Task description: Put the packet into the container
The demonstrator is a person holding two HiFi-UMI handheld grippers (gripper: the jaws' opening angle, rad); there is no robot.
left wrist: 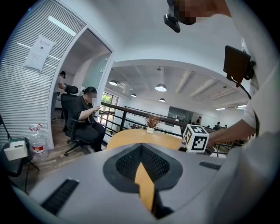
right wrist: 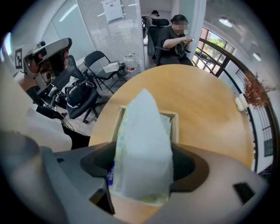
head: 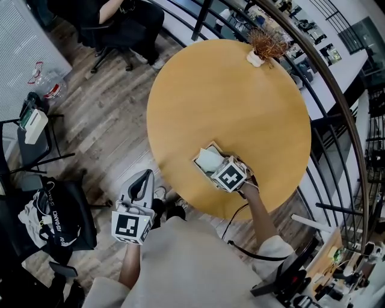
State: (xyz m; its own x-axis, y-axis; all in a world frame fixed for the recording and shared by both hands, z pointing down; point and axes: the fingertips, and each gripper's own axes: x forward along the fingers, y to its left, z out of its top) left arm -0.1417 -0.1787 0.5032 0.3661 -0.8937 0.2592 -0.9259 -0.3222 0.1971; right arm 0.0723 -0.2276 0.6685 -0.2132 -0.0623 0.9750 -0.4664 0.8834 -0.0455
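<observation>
Grey-brown plank floor (head: pixel 102 114), seen from above, carries a round desk (head: pixel 228 90) with an orange-toned wooden top. A dark metal railing (head: pixel 337 102) curves round the far side of the desk. At the top edge, a person in dark clothes (head: pixel 129 18) sits on a black office chair, well apart from the desk.

The left tool (head: pixel 146 176), grey with a cube of square markers at its rear, is held over the floor just off the near-left edge of the desk. Its jaws lie together with nothing between them.

The right tool (right wrist: pixel 144 166), of the same build, points steeply down over the near part of the desk. Its jaws stand wide apart on either side of the packet, and the pads do not appear to press on it.

A shallow rectangular container with a pale wooden rim (right wrist: pixel 174 124) rests on the desk below the right tool.

The soft white packet with yellow-green print (right wrist: pixel 142 144) stands between the right tool's jaws, its far end inside the container's rim.

A dried brown plant in a small white pot (head: pixel 264 45) stands at the far edge of the desk, well apart from the container.
</observation>
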